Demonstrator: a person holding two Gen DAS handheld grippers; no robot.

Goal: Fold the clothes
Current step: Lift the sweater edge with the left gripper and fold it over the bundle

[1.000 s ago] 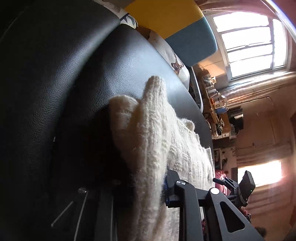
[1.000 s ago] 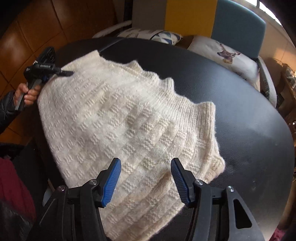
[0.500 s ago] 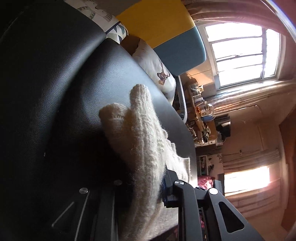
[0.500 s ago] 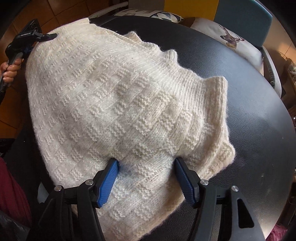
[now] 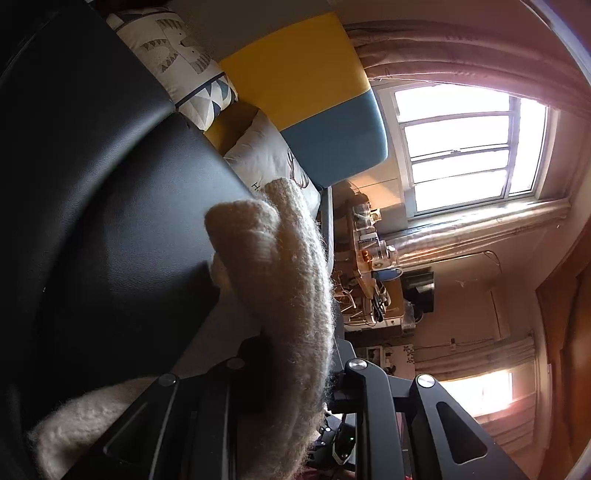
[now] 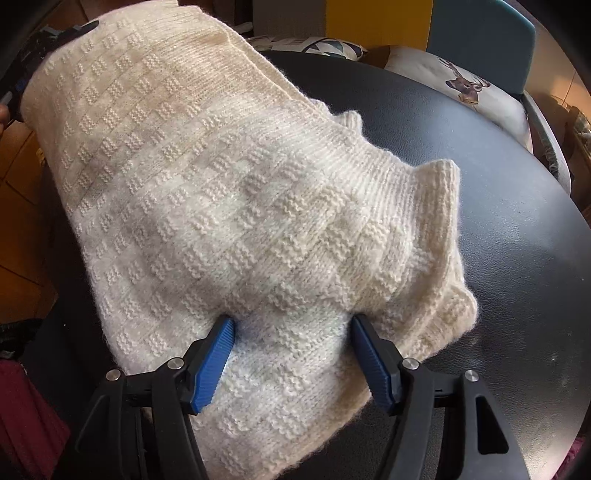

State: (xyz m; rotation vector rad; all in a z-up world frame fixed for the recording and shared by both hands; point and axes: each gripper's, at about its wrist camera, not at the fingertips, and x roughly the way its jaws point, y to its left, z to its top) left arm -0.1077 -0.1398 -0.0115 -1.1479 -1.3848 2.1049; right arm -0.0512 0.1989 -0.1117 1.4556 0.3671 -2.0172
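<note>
Cream knit sweater half lifted over a black desk, one claw gripping it, one spread over it

The sweater (image 6: 229, 206) fills the centre and upper left of the right wrist frame, its lower right corner lying on the black desk (image 6: 517, 258) and its far end raised at the upper left, where the left claw (image 6: 55, 35) pinches its edge. In the left wrist frame that left claw (image 5: 295, 373) is clamped on a thick roll of the knit running up the middle. The right claw (image 6: 291, 354), at the bottom centre, stands wide apart, its blue pads (image 6: 214, 362) pressed against the fabric on either side. A deer-print cushion (image 6: 458, 85) lies at the upper right beyond the desk
</note>
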